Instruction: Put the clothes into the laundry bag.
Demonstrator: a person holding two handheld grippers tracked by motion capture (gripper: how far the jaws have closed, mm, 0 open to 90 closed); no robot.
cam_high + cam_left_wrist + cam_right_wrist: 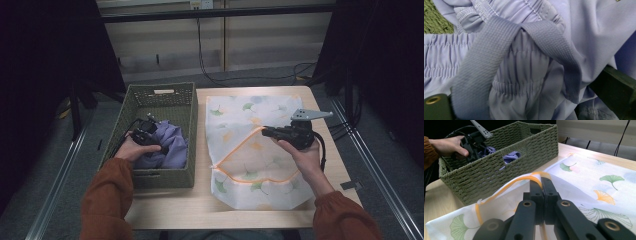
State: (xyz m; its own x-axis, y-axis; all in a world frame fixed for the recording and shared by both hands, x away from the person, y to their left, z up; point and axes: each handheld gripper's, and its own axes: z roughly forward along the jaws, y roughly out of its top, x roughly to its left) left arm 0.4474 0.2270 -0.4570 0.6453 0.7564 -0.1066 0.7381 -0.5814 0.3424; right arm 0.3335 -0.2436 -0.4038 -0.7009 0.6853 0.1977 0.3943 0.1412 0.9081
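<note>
1. Lavender garment (529, 75), soft and gathered with a woven strap, lies bunched in the green wicker basket (150, 177); left gripper (529, 105) fingers spread around it.
2. Right gripper (541, 183) fingers pinch the orange-trimmed edge of the leaf-printed bag (260, 110) on the tabletop (200, 210).
</note>
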